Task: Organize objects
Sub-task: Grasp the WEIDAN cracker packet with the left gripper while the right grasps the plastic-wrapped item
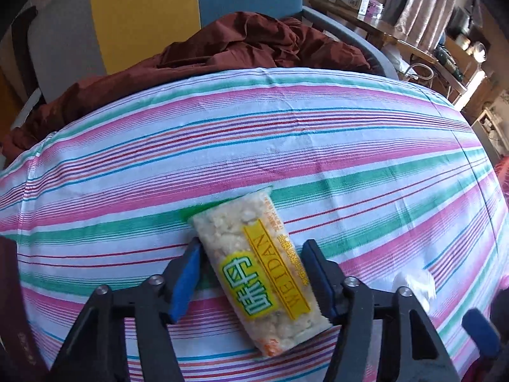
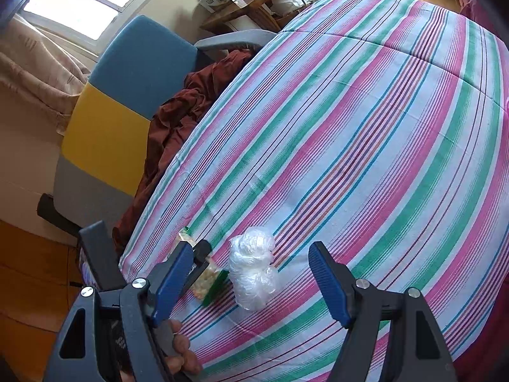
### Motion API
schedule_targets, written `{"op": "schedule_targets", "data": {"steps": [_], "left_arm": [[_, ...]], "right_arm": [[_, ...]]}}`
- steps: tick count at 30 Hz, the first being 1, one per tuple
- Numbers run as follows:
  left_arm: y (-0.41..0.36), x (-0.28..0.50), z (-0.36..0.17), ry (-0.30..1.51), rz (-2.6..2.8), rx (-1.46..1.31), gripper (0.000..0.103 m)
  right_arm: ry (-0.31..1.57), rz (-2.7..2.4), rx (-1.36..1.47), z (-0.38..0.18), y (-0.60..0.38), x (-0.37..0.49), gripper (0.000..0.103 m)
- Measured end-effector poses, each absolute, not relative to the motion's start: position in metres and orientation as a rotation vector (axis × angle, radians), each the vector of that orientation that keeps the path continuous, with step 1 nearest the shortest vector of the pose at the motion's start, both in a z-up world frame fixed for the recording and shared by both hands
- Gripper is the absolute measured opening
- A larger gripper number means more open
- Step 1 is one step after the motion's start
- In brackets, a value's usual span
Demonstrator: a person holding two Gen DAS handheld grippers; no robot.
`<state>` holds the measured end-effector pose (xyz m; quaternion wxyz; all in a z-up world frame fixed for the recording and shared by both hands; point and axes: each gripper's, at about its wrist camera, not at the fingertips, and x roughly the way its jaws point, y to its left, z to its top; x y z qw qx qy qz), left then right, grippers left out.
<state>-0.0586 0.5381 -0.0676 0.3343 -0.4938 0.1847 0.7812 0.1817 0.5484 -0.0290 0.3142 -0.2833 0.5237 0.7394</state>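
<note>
A clear snack packet (image 1: pixel 257 267) with a yellow label lies on the striped tablecloth (image 1: pixel 286 146) between the blue pads of my left gripper (image 1: pixel 251 254). The jaws stand apart on either side of it, the left pad clear of it, the right pad close to its edge. The packet also shows in the right wrist view (image 2: pixel 203 273), partly behind the left gripper's finger. A crumpled ball of clear plastic wrap (image 2: pixel 253 270) lies on the cloth (image 2: pixel 366 127) between the pads of my right gripper (image 2: pixel 251 283), which is open and empty. The wrap shows at the right in the left wrist view (image 1: pixel 413 281).
A dark red cloth (image 1: pixel 222 47) is heaped on a blue, yellow and grey chair (image 2: pixel 127 95) behind the table's far edge. A wooden side table (image 1: pixel 397 35) with boxes stands at the back right. A hand (image 2: pixel 179 347) holds the left gripper's handle.
</note>
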Motion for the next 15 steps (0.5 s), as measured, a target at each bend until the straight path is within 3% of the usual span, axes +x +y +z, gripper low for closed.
{"op": "schedule_targets", "data": {"steps": [2,9,15], "left_arm": [[0.521,-0.057,-0.066,0.48,2.011,-1.268,0.046],[0.449,-0.007,-0.068,0.554,1.979,-1.085,0.046],[0.386,0.03,-0.07,0.474,1.983,-1.04,0.046]], "right_arm": [[1.361,1.952,-0.758,-0.029,0.548,0.18,0.076],[1.303,1.954,-0.851,-0.035,0.546,0.168,0.076],[1.194,1.97,-0.98,-0.044,0.541,0.144,0.076]]}}
